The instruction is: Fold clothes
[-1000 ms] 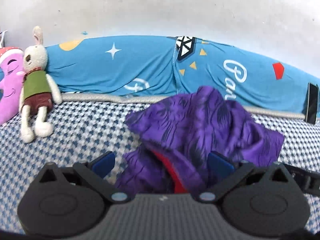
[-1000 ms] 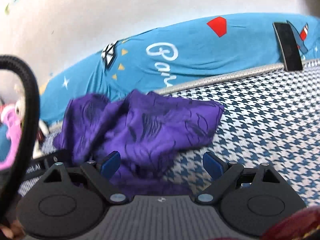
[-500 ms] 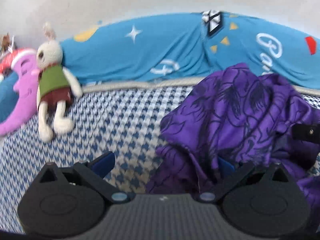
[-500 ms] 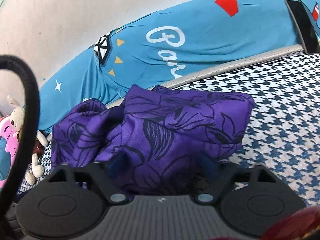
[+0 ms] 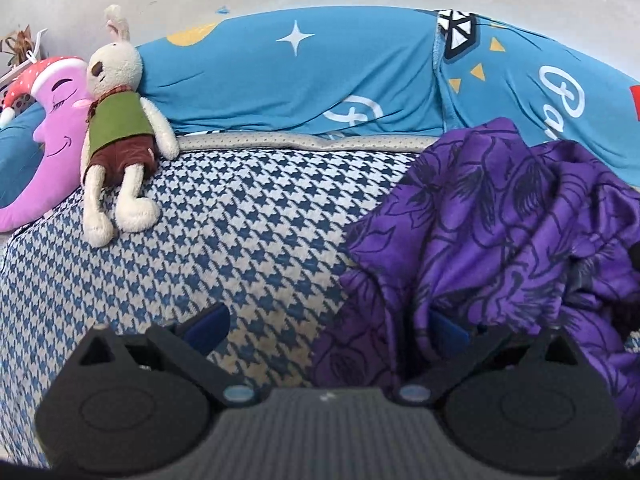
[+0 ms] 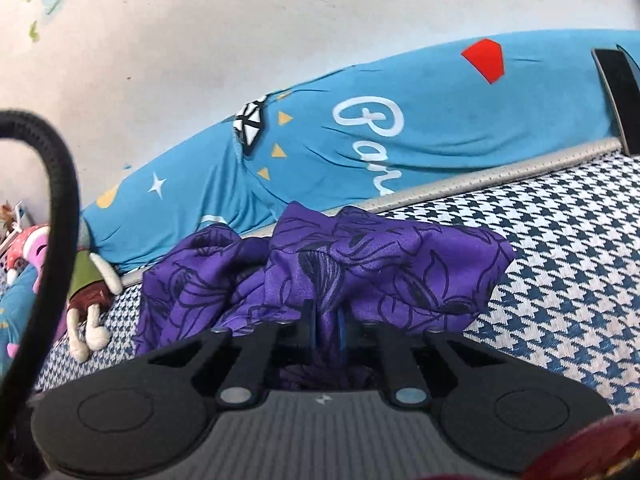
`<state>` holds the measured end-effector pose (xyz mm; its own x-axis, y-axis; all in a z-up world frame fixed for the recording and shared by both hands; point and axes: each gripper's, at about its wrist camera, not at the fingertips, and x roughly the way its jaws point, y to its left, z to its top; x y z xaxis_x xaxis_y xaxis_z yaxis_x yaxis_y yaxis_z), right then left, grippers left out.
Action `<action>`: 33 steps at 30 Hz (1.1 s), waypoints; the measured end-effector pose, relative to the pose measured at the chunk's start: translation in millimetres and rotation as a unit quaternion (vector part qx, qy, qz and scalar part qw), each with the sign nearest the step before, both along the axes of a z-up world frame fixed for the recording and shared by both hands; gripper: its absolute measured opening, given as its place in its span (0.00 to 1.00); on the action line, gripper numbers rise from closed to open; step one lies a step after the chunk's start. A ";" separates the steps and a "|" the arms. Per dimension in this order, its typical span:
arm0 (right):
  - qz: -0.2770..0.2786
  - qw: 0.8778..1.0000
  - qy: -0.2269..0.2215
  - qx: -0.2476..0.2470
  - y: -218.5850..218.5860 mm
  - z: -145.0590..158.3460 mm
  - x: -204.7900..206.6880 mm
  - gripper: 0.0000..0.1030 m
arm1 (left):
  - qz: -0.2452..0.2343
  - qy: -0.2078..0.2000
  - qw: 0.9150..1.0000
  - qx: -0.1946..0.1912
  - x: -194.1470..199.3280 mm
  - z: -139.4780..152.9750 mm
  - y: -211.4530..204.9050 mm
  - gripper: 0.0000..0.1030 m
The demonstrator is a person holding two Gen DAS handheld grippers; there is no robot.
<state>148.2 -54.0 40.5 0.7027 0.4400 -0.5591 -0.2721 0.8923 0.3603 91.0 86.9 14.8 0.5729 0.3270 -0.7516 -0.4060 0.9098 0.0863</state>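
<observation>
A crumpled purple garment (image 5: 500, 216) with dark floral lines lies bunched on the houndstooth bed cover (image 5: 240, 216). In the left wrist view my left gripper (image 5: 328, 326) stands open at the garment's left edge; its right finger is half buried in a fold, its left finger is over bare cover. In the right wrist view the same purple garment (image 6: 384, 256) is heaped in front, and my right gripper (image 6: 326, 326) is shut on a pinch of its near edge, the cloth squeezed between the two blue pads.
A stuffed rabbit (image 5: 116, 128) and a pink moon cushion (image 5: 44, 152) lie at the left of the bed. A long blue printed bolster (image 5: 300, 80) runs along the wall. A dark phone (image 6: 616, 92) leans at the far right. A black cable (image 6: 60, 216) loops at left.
My right gripper has closed on the garment's near edge; it was open a second ago. The left gripper has shifted left, so the garment now sits at the right of its view.
</observation>
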 end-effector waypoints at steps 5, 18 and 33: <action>0.035 0.999 -0.014 0.004 -1.8 6.1 -11.4 0.11 | 0.015 0.008 1.000 -0.003 -3.9 -2.3 7.1 1.00; 0.089 0.996 -0.004 -0.017 -2.6 6.7 -42.8 0.13 | 0.024 0.032 0.999 -0.006 -21.4 -16.6 25.3 1.00; 0.003 0.999 -0.039 0.037 -22.0 18.9 -29.7 0.69 | -0.010 -0.031 0.999 -0.004 -33.1 9.0 5.8 1.00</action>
